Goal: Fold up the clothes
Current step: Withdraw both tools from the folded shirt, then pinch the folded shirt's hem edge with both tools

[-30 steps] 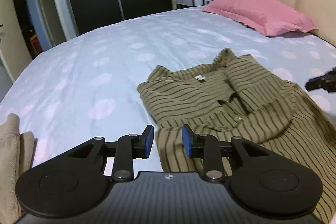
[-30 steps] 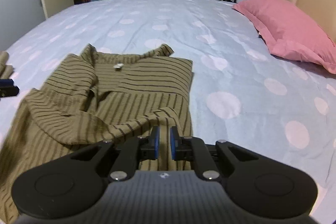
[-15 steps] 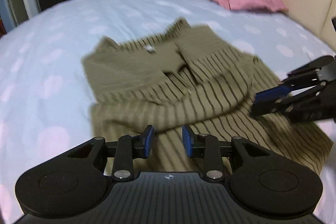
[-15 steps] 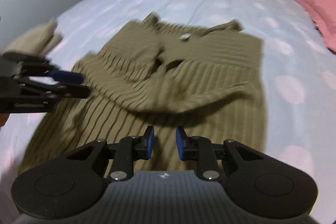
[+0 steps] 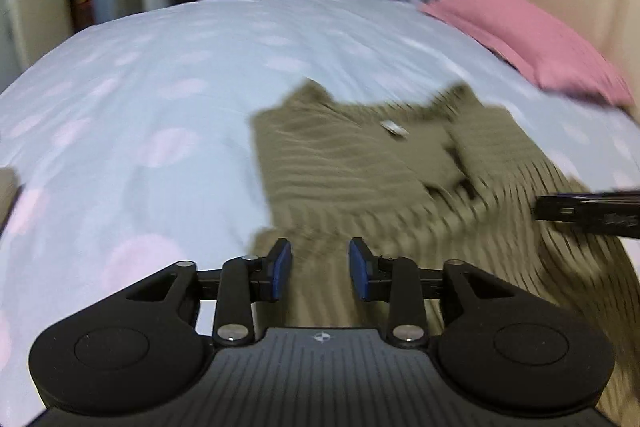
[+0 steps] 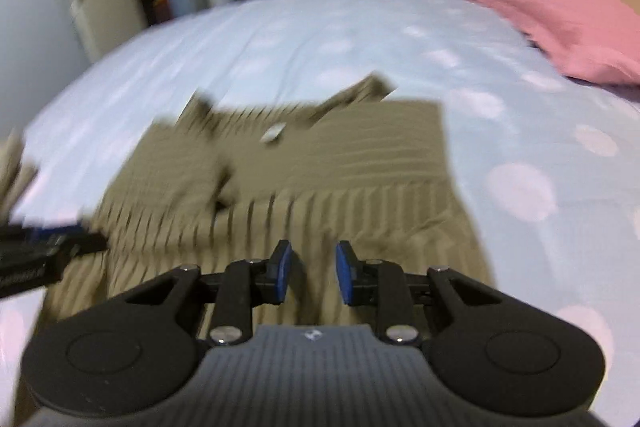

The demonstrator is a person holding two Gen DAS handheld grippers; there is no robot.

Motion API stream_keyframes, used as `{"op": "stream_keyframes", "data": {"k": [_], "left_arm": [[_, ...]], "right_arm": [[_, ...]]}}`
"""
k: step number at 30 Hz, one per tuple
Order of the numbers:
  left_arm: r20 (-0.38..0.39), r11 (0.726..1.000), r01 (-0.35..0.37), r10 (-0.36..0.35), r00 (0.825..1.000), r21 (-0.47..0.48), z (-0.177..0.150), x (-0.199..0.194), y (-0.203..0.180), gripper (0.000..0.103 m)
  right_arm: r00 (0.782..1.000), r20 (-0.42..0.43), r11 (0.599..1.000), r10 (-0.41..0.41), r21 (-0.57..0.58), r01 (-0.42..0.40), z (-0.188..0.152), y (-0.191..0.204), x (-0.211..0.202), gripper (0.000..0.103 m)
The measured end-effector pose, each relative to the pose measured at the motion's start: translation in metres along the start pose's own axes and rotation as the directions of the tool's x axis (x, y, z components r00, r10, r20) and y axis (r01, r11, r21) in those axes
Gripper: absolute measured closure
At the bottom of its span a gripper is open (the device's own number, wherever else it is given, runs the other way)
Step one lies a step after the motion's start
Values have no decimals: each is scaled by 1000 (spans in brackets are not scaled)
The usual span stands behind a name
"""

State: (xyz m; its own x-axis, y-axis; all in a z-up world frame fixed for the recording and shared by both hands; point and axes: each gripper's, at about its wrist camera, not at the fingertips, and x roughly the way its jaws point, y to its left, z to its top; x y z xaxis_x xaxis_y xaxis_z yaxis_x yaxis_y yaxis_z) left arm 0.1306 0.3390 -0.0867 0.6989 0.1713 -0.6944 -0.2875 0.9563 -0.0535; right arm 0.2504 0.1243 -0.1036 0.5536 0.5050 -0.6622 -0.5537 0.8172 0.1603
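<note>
Both grippers, left gripper and right gripper, have just been opening with nothing between their pads, now lower over the striped shirt half-folded on the bed: next grasp pending.

Both wrist views look forward and downward over the striped shirt on the bed, close above its near hem. The left view sits nearer the shirt's left side, the right view its right (both blurred); each shares the pink pillow beyond the shirt.
</note>
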Motion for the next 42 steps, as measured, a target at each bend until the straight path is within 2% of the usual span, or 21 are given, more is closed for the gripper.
{"op": "stream_keyframes", "data": {"k": [4,9,14,17,20,23,27,32,37,39,41,42], "left_arm": [[2,1000,-15,15,1000,-5,7,-11,12,63],[-50,997,44,-41,998,64,5,-31,11,63],[-101,984,95,-80,992,153,-7,-62,4,63],[-124,974,122,-99,987,190,-18,-85,5,59],[-147,969,140,-111,983,206,-32,-107,8,58],[-168,961,168,-132,977,222,-47,-127,10,57],[-204,937,213,-160,966,276,-75,-148,6,54],[-233,897,273,-199,952,347,-113,-164,-6,49],[-277,848,276,-161,947,452,-143,-161,-28,49],[-262,838,247,-130,956,486,-151,-156,-33,52],[-259,840,228,-109,960,492,-153,-152,-33,62],[-260,843,231,-113,959,486,-152,-151,-32,73]], "right_arm": [[1000,2,1000,-12,-6,12,7,-14,-15,71],[998,-59,999,-17,-34,15,6,-26,-34,67],[995,-94,996,18,-88,-26,2,-29,-64,62],[993,-122,985,9,-170,-29,-7,-25,-86,60],[987,-159,969,-36,-245,-5,-23,-27,-108,60],[982,-180,965,-55,-261,6,-43,-40,-133,60],[977,-212,980,-26,-199,-17,-74,-64,-161,60],[969,-244,979,23,-191,-72,-117,-73,-181,60],[958,-279,947,65,-286,-147,-147,-63,-183,58],[956,-286,934,57,-323,-152,-154,-58,-178,58],[958,-284,929,45,-339,-144,-156,-55,-172,61],[958,-285,928,41,-344,-142,-156,-53,-169,72]]}}
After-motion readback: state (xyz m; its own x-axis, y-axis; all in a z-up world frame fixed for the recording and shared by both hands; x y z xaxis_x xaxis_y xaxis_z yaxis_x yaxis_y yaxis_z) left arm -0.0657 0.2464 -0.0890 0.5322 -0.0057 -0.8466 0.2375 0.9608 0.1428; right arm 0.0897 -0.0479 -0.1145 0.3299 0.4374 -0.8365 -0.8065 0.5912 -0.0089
